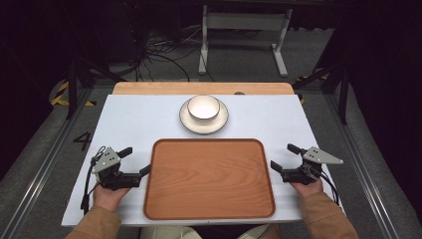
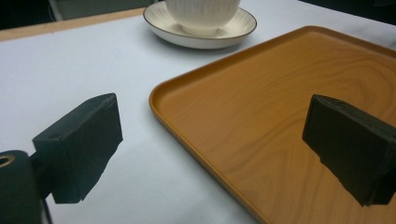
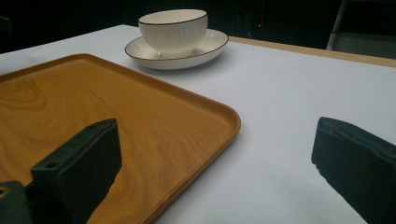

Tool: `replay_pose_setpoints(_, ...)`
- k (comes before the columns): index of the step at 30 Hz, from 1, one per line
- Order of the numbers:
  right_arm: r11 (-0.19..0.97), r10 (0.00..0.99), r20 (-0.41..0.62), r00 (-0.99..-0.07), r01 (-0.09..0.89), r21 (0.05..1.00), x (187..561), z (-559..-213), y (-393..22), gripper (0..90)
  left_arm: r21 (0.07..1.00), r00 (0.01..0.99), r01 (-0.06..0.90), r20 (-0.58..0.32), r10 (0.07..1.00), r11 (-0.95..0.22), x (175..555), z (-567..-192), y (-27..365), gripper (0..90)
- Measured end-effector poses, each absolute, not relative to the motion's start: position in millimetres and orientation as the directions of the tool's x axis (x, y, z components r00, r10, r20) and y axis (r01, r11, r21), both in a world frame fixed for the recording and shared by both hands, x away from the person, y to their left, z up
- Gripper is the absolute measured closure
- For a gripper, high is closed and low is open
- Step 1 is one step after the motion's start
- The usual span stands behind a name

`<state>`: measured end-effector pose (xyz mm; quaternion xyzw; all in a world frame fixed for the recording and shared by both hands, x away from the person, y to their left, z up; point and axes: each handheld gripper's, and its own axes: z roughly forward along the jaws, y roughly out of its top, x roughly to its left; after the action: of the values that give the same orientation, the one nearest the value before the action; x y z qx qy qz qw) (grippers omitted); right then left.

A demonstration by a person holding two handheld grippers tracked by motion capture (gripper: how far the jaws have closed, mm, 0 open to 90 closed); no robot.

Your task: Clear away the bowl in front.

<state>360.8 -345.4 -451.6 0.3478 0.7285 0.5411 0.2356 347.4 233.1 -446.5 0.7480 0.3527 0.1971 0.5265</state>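
**Both grippers wait open at the sides of an empty tray**

The table (image 1: 129,119), covered in white, carries everything here. The largest thing on it is the wooden tray (image 1: 209,178), lying flat and square to the person, with nothing on it. Its bare surface suggests it is meant to receive something, and its place right in front of the person keeps it within reach of both hands.

Beyond the tray's far edge, a little apart from it, sits the saucer (image 1: 186,119), and the white bowl (image 1: 203,107) stands upright in the middle of that saucer. In the left gripper view the saucer (image 2: 233,28) shows past the tray's far left corner (image 2: 161,93); in the right gripper view the bowl (image 3: 173,29) stands past the tray's far rim. The pair looks like the load bound for the tray, though neither has been touched.

The left gripper (image 1: 137,159) rests just beside the tray's left edge, jaws spread wide with nothing between them; one jaw reaches over the tray's rim. The right gripper (image 1: 282,155) mirrors it at the tray's right edge, also spread and empty. Held low and level on either side, they seem poised either to take the tray by its rims or to reach forward to the saucer.
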Motion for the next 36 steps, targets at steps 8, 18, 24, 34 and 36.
replay_pose_setpoints(8, 0.173, 0.764, 0.034, -0.644, 0.255, 0.951, 361, -452, -345, 2.0, 0.931, 0.676, 0.310, -0.074, 0.734, -0.192, 351, -436, 228, 5.6)
replay_pose_setpoints(18, 0.172, 0.764, 0.035, -0.645, 0.256, 0.951, 361, -452, -345, 2.1, 0.930, 0.690, 0.306, -0.071, 0.721, -0.202, 352, -422, 225, 5.4)
replay_pose_setpoints(24, 0.171, 0.763, 0.037, -0.645, 0.257, 0.951, 361, -452, -345, 2.1, 0.929, 0.694, 0.312, -0.077, 0.716, -0.201, 354, -417, 225, 6.6)
replay_pose_setpoints(34, 0.171, 0.763, 0.037, -0.645, 0.257, 0.951, 361, -452, -345, 2.0, 0.929, 0.689, 0.320, -0.094, 0.719, -0.184, 365, -407, 220, 7.2)
replay_pose_setpoints(36, 0.170, 0.763, 0.039, -0.645, 0.258, 0.951, 361, -452, -345, 2.1, 0.928, 0.690, 0.323, -0.096, 0.717, -0.186, 370, -405, 217, 7.2)
